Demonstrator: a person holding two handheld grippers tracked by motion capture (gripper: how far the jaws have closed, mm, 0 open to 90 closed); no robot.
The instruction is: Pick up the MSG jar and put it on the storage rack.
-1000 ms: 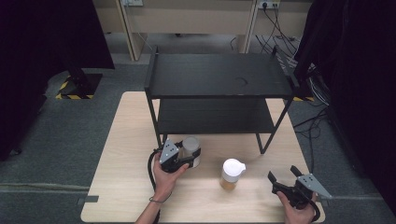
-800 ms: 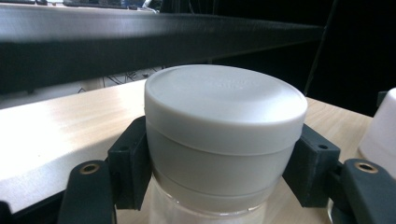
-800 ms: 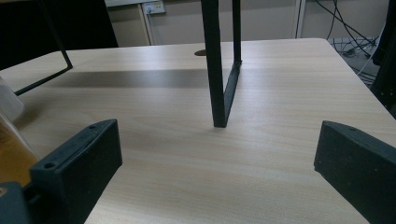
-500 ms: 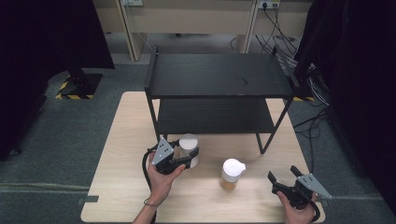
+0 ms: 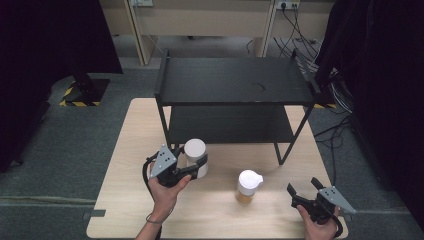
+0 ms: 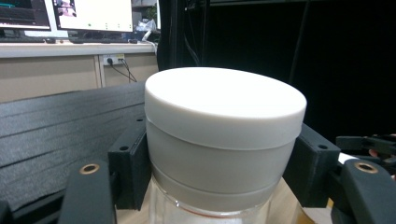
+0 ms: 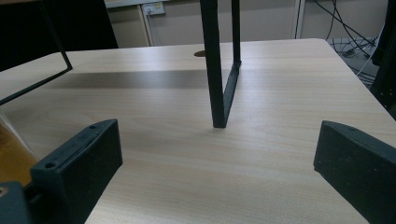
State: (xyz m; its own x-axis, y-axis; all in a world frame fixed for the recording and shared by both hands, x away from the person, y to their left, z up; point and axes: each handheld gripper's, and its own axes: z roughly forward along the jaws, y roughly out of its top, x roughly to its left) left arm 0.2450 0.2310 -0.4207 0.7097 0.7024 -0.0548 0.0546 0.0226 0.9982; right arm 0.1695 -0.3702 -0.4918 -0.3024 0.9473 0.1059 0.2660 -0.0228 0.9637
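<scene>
Left gripper (image 5: 196, 167): clamped on white-lidded jar (image 5: 195, 150), near black shelf (image 5: 232, 82). Right gripper (image 5: 305, 189): jaws spread, nothing between, near-right on table (image 5: 120, 150).

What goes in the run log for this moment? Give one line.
left gripper: shut on white-lidded jar, lifted before black shelf | right gripper: open, empty, at table | second jar: standing between grippers
</scene>
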